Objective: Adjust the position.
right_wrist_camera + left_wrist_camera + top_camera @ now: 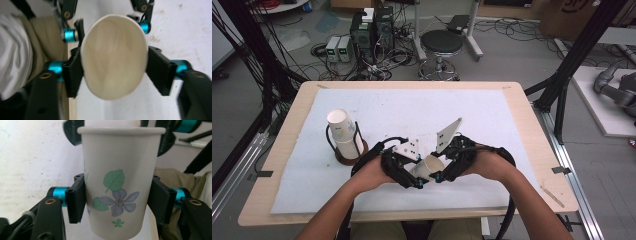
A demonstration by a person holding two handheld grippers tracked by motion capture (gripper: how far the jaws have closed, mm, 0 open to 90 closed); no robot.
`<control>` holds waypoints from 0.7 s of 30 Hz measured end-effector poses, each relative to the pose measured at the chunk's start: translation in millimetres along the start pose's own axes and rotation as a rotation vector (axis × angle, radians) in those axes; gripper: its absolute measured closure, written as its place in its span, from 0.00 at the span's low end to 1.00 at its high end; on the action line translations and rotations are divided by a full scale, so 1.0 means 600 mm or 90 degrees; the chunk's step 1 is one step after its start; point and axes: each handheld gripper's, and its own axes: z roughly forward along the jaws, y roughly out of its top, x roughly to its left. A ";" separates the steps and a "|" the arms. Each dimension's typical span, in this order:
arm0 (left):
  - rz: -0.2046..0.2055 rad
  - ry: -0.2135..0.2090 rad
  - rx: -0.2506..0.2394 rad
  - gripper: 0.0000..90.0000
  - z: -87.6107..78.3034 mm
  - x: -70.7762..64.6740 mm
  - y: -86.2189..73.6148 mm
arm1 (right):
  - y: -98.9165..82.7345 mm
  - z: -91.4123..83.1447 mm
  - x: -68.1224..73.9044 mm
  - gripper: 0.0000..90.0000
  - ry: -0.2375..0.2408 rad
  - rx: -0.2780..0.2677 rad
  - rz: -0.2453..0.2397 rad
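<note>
Gripping: we hold one paper cup (120,187) between both grippers, right of the cup rack (346,142).
Left gripper (117,201): jaws clamp the cup's sides.
Right gripper (113,71): jaws squeeze its rim.
Rack: stacked cups (341,130) inside.

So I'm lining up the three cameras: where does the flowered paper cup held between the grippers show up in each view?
High view: the cup lies low at centre, tilted, between both grippers.
Left gripper view: it stands at centre, its flowered wall between the black jaws.
Right gripper view: its open mouth faces the camera at centre.
Shared landmark: the white mat under it.
</note>
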 end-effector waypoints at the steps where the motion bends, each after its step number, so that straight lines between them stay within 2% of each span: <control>1: -0.004 0.004 -0.004 0.41 -0.001 0.001 -0.002 | -0.002 -0.002 -0.001 0.32 -0.004 -0.019 0.009; 6: -0.035 0.016 -0.036 0.40 -0.001 0.008 -0.021 | -0.023 -0.026 -0.009 0.25 -0.022 -0.153 0.081; 9: -0.056 0.029 -0.062 0.40 -0.001 0.013 -0.037 | -0.042 -0.044 -0.010 0.25 -0.040 -0.204 0.107; 13: -0.076 0.050 -0.097 0.40 -0.003 0.017 -0.049 | -0.067 -0.057 -0.009 0.25 -0.062 -0.233 0.128; 15: -0.092 0.064 -0.123 0.40 -0.005 0.019 -0.055 | -0.082 -0.061 -0.009 0.25 -0.074 -0.243 0.140; 19: -0.106 0.097 -0.170 0.40 -0.012 0.024 -0.063 | -0.115 -0.067 -0.007 0.25 -0.104 -0.270 0.168; 21: -0.116 0.119 -0.207 0.40 -0.019 0.028 -0.069 | -0.133 -0.069 -0.005 0.24 -0.126 -0.286 0.187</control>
